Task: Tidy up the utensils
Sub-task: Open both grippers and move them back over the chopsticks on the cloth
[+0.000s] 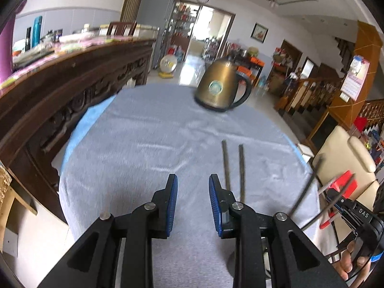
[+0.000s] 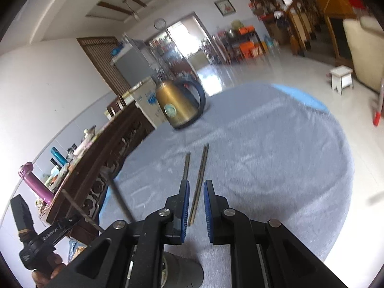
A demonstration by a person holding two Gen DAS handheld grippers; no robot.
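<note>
Lying side by side, chopsticks point toward the kettle; both tongs apart, empty

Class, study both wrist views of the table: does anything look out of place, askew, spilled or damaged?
Nothing is spilled or visibly damaged. The two dark metal chopsticks lie side by side on the grey tablecloth, and the brass-coloured kettle with a black handle stands upright.

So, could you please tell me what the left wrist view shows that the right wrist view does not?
Only the left wrist view shows a red clip at its right edge. Only the right wrist view shows a white stool on the floor and a grey cylinder under the camera. Both show the brass kettle and two chopsticks lying on the grey cloth.
</note>
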